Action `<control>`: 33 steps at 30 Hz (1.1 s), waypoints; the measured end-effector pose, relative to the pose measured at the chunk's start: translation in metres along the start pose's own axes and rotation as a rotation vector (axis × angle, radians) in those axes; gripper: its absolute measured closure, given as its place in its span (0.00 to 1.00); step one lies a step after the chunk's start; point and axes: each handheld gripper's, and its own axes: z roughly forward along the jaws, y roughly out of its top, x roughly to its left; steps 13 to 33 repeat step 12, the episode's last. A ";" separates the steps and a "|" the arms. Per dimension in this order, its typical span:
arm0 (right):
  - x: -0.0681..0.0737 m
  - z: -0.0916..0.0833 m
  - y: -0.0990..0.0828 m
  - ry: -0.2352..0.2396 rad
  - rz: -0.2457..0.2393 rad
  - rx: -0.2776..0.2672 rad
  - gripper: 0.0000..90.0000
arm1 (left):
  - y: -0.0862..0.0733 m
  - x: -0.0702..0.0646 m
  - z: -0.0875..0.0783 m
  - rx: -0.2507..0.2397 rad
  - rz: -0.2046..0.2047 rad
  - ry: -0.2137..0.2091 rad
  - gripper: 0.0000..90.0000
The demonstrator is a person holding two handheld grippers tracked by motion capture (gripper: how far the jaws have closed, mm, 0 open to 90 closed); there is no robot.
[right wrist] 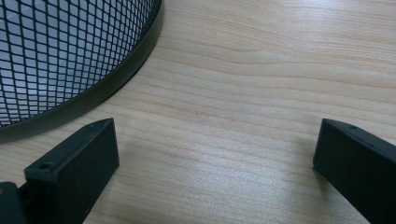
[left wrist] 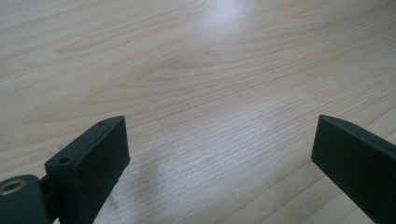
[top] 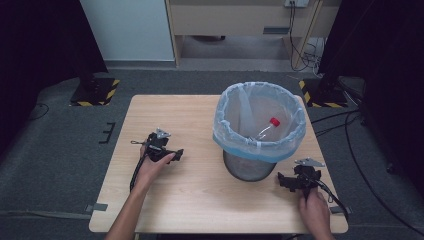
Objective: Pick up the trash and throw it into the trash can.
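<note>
Both tools gape wide, empty: left gripper (top: 172,155) at 9 o'clock of the mesh wastebasket (top: 248,167), right gripper (top: 285,181) near its base at 4 o'clock. The red-capped bottle (top: 267,128) lies inside the liner. Risk: a careless right-hand sweep could nudge the basket.

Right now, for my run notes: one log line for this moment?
left tool: open, empty | right tool: open, empty | bottle: in bin

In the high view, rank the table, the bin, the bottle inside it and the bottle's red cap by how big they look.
1. Table, by far the widest.
2. Bin with its blue liner.
3. Bottle, clear and partly veiled by the liner, so its full length is uncertain.
4. Red cap, smallest.
</note>
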 end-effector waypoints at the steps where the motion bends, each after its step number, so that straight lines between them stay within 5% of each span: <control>1: 0.000 0.000 0.000 0.000 0.000 0.000 0.00 | -0.002 0.001 0.001 0.006 0.000 0.011 0.04; 7: 0.000 0.000 0.000 0.000 0.000 0.000 0.00 | -0.014 0.009 0.009 0.020 -0.039 0.038 0.01; 33: 0.000 0.000 0.000 0.000 0.000 0.000 0.00 | -0.015 0.009 0.009 0.015 -0.037 0.038 0.00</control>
